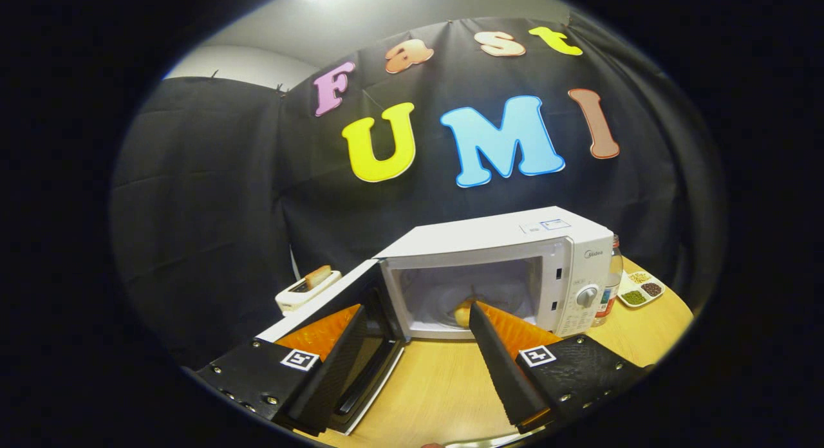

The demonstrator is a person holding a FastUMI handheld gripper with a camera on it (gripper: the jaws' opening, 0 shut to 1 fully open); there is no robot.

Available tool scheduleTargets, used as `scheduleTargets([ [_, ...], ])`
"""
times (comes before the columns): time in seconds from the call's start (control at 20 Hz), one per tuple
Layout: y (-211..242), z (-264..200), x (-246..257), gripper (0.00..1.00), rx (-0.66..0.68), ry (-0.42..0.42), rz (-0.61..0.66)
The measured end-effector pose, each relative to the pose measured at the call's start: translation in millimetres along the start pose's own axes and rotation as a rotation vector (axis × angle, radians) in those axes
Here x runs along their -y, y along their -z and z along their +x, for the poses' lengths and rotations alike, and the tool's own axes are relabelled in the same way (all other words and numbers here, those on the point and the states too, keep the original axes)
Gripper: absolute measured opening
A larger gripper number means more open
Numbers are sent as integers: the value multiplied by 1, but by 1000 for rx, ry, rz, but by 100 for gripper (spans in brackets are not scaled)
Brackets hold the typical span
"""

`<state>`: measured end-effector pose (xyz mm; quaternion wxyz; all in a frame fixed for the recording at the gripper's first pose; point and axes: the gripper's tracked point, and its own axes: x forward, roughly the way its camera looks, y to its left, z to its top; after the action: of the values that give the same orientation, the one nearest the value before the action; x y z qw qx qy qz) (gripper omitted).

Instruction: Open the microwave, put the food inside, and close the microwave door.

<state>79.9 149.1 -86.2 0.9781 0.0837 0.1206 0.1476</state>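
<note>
A white microwave (515, 255) stands on the wooden table (438, 383) just beyond my fingers. Its door (335, 300) is swung wide open to the left, and its lower part lies behind my left finger (335, 364). A yellowish piece of food (465, 313) rests inside the lit cavity, partly hidden by the tip of my right finger (499, 364). My gripper (418, 313) is open, the two black fingers spread far apart with nothing between them but bare table. It hangs in front of the oven's opening, the fingertips close to its front edge.
A white toaster (308, 290) with a slice of bread sticking up stands left of the door. Right of the microwave are a bottle (610, 280) and a white tray (640, 288) with small heaps of beans or grains.
</note>
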Motion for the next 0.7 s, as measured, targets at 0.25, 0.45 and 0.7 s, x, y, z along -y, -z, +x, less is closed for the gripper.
scheduleTargets([
  [0.25, 1, -43, -52, 97, -4, -89, -48],
  [0.45, -1, -68, -90, 97, 20, -150, -92],
  [0.7, 6, -87, -148, 97, 18, -263, -145],
])
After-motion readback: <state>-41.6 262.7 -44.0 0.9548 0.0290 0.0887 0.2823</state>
